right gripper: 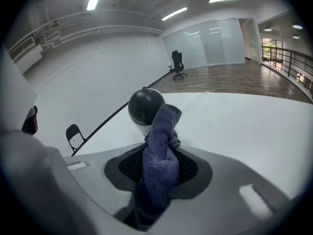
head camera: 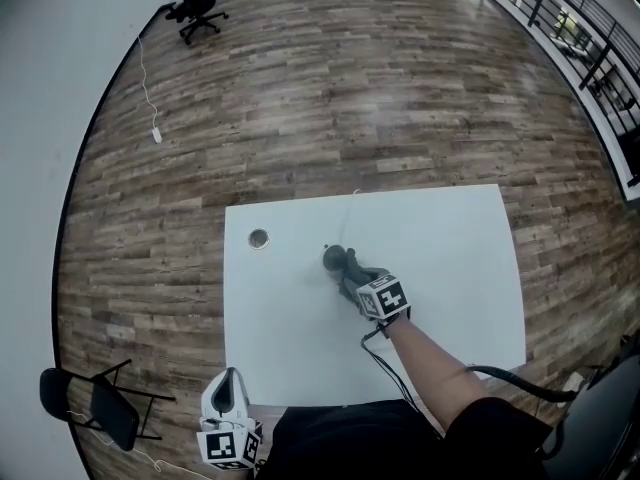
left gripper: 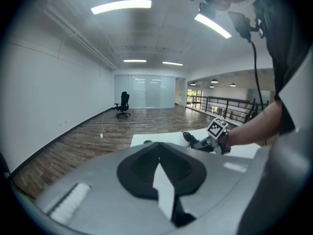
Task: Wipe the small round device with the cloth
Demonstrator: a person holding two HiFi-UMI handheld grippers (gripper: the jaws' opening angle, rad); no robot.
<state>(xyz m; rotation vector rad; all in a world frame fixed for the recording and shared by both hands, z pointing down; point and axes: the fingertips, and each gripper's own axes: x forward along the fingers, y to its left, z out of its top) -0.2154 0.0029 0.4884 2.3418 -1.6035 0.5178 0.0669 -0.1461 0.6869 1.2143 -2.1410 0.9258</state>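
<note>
Small round device (right gripper: 145, 106) on white table (head camera: 450, 268), wood floor (head camera: 300, 98) — cloth (right gripper: 159, 165) tight in right tool (head camera: 352, 276)

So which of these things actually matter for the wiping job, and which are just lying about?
Part of the job:
small round device
cloth, touching the device
right gripper, clamped on the cloth
white table under them

Just lying about:
left gripper, shut and empty, by the table's near corner
round hole in the table
office chair
folding chair
floor cable
</note>
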